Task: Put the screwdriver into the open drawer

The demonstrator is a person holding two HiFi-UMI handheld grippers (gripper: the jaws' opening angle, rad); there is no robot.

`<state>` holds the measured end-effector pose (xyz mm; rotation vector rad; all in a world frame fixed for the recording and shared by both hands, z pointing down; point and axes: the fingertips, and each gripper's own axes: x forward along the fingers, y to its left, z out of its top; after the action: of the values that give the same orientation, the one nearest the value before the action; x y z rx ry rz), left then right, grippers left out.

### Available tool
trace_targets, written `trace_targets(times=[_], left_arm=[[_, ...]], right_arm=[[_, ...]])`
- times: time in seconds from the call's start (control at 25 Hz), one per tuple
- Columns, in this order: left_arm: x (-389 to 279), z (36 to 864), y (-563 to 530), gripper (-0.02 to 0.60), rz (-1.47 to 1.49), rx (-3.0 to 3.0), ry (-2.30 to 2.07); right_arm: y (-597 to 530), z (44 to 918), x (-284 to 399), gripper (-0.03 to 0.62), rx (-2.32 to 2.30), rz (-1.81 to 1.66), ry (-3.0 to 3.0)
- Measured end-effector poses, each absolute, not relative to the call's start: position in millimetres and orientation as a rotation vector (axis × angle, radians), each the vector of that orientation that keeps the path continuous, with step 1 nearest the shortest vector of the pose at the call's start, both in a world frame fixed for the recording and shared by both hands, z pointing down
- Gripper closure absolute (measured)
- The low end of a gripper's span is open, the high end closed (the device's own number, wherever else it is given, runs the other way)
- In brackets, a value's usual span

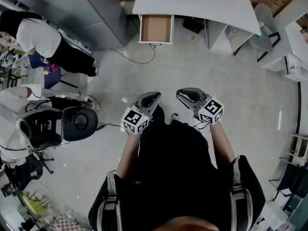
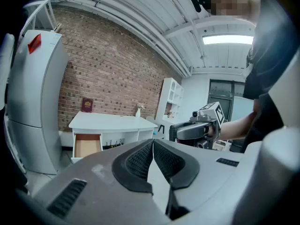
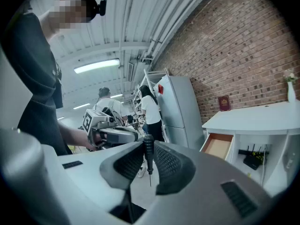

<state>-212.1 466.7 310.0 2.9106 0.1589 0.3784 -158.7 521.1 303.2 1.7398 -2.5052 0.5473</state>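
In the right gripper view a small black-handled screwdriver [image 3: 148, 156] stands upright between the pads, thin tip down, with my right gripper [image 3: 148, 143] shut on its handle. The head view shows that right gripper [image 1: 181, 93] held in front of the person's body, beside my left gripper [image 1: 155, 96]. The left gripper [image 2: 153, 145] has its pads pressed together on nothing. An open wooden drawer [image 1: 155, 29] sticks out of the white desk [image 1: 192, 1] some way ahead across the floor. It also shows as the drawer [image 2: 87, 146] and the drawer [image 3: 218, 145], and looks empty.
A tall grey cabinet [image 1: 82, 13] stands left of the desk. Two people [image 1: 36, 35] work at benches on the left, near a black chair [image 1: 79, 123]. Cables [image 1: 139, 59] trail over the floor. White shelving [image 1: 226, 37] stands to the right of the drawer.
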Motion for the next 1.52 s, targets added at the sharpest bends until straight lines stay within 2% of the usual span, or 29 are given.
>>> trace_targets(times=[0.72, 1.52], left_arm=[[-179, 309, 460, 0.565, 0.391, 2.913, 0.191], [-148, 315, 374, 0.565, 0.399, 2.887, 0.254]], right_arm=[[510, 306, -132, 0.471, 1.736, 0.574, -2.508], [432, 312, -101, 0.471, 1.816, 0.644, -2.472]])
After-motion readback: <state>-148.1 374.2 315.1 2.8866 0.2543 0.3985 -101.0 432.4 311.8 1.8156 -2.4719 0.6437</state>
